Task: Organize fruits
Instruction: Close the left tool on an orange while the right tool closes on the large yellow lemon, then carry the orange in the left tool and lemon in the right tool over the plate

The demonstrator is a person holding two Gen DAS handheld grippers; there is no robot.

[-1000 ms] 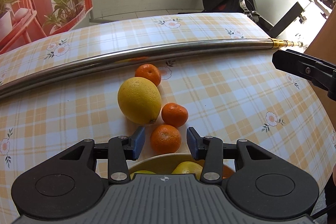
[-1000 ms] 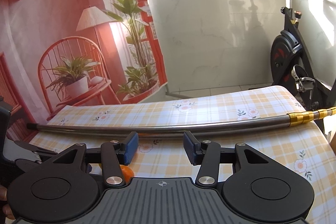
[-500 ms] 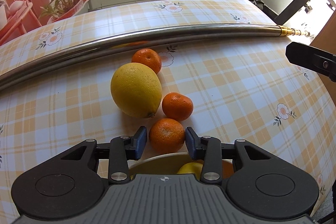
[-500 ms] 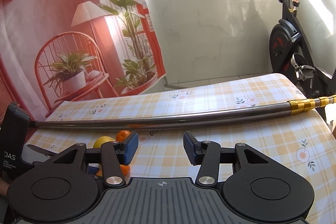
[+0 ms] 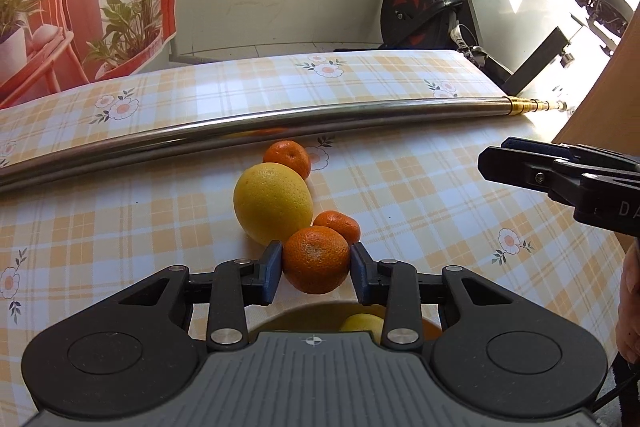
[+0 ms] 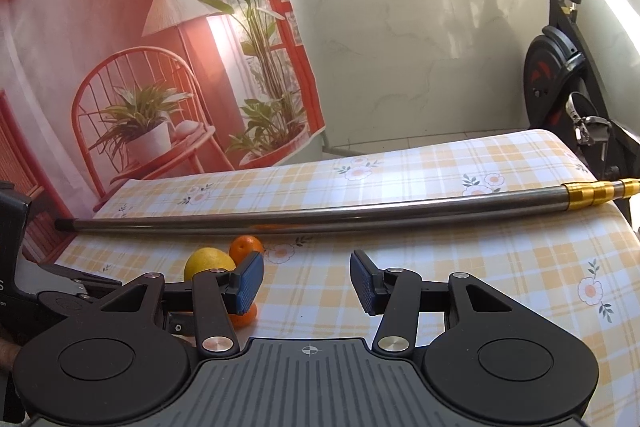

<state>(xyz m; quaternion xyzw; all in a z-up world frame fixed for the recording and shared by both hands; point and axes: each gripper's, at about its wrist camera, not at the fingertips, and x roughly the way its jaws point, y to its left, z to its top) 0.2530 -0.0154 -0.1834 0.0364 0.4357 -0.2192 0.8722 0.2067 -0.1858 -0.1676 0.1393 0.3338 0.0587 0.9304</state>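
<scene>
Left gripper (image 5: pixel 316 269) clamped on a tangerine (image 5: pixel 316 259), lower centre of the left view, above the bowl (image 5: pixel 304 315); its jaws have just been closing. Grapefruit (image 5: pixel 272 203) and two more tangerines (image 5: pixel 338 223) sit just behind. Right gripper (image 6: pixel 307 283) is parted, empty, over the tablecloth (image 6: pixel 480 267); seen at right edge of left view, partial lettering "DA" readable. Steel pole (image 5: pixel 240 125) crosses mid-frame.
</scene>
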